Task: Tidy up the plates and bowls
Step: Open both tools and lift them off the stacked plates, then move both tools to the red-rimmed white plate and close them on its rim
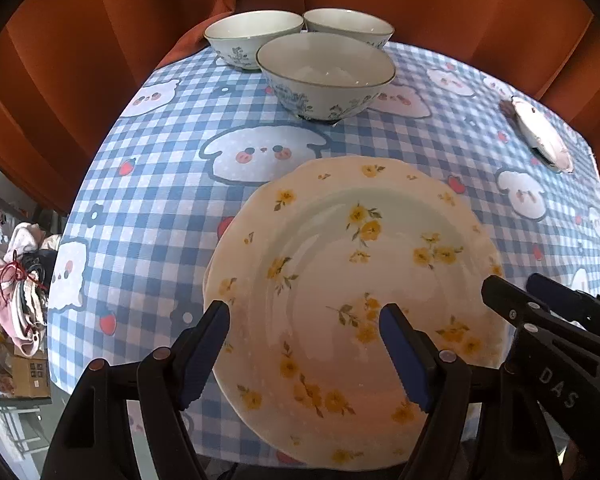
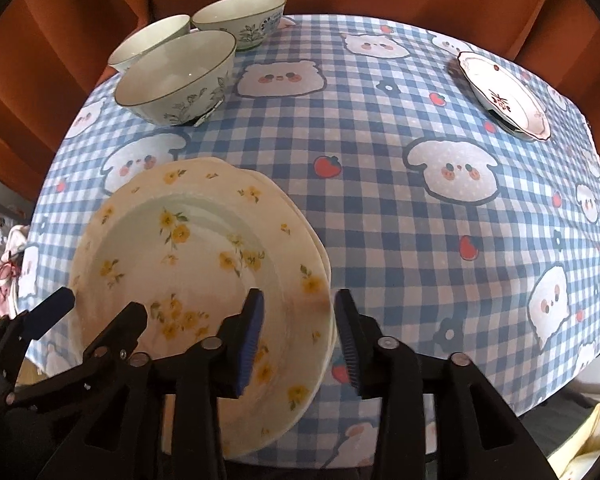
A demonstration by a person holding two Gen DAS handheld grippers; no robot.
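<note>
Left hand-held gripper (image 1: 304, 312): jaws spread wide, holding nothing; its fingers straddle the left edge of the yellow-flower plate stack, one outside the rim, one over the plate's well.
Right hand-held gripper (image 2: 298, 300): jaws apart at a narrower gap, gripping nothing; one finger lies over the stack's inner surface, the other just outside its right rim.
Yellow-flower plate stack (image 1: 352, 300): near edge of the worktop, flat; the right wrist view shows at least two scalloped plates nested, the lower ones peeking out at the right (image 2: 204, 264).
Bowls: three blue-patterned bowls at the far side, clustered close; the front bowl (image 1: 326, 74) sits nearest the plates, with the back-left bowl (image 1: 252, 36) and back-right bowl (image 1: 350, 26) behind it.
Small plate (image 2: 504, 94): far right corner, well apart from the stack, white with dark red markings.
Worktop (image 2: 380, 208): covered in a blue checked cloth with cartoon animals and strawberries.
Backdrop: rust-orange curtain (image 1: 80, 40).
</note>
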